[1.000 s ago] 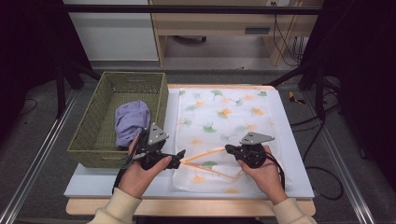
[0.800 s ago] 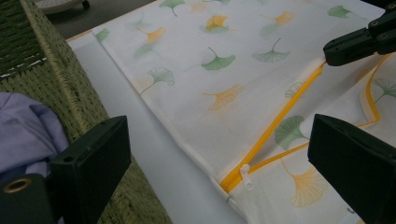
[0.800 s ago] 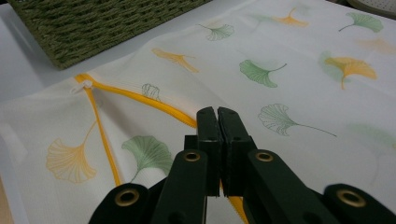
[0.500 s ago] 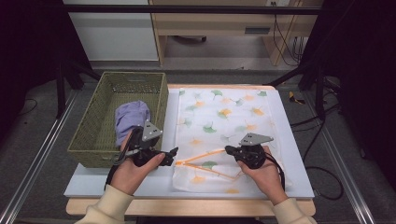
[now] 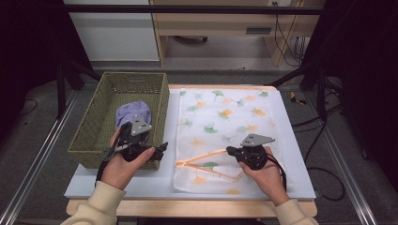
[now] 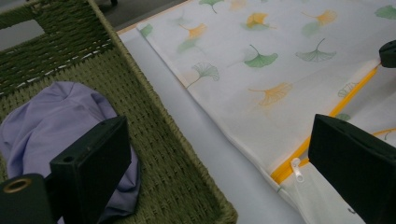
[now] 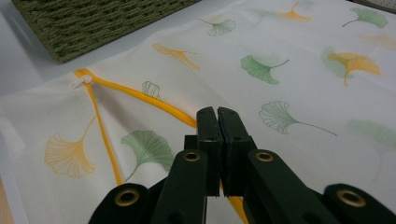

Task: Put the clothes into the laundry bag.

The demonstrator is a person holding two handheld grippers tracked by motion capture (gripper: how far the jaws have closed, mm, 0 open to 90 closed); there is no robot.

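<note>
My high view looks forward and down on the leaf-print bag (image 5: pixel 225 136). My gripper views skim close over it, left one from beside the basket (image 6: pixel 154 140); all share its yellow zipper (image 7: pixel 140 100).

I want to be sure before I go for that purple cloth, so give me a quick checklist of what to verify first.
1. Left tongs open with nothing between them: ok.
2. Purple cloth lying loose in the green woven basket, reachable from above: ok.
3. Right tongs shut on the yellow zipper edge of the ginkgo-print mesh bag: ok.
4. Bag mouth open along the yellow zipper: ok, a narrow wedge, probably needs widening.
5. Zipper pull at the end of the opening, out of the way: ok.
6. Bag lying flat on the white table: ok.
</note>
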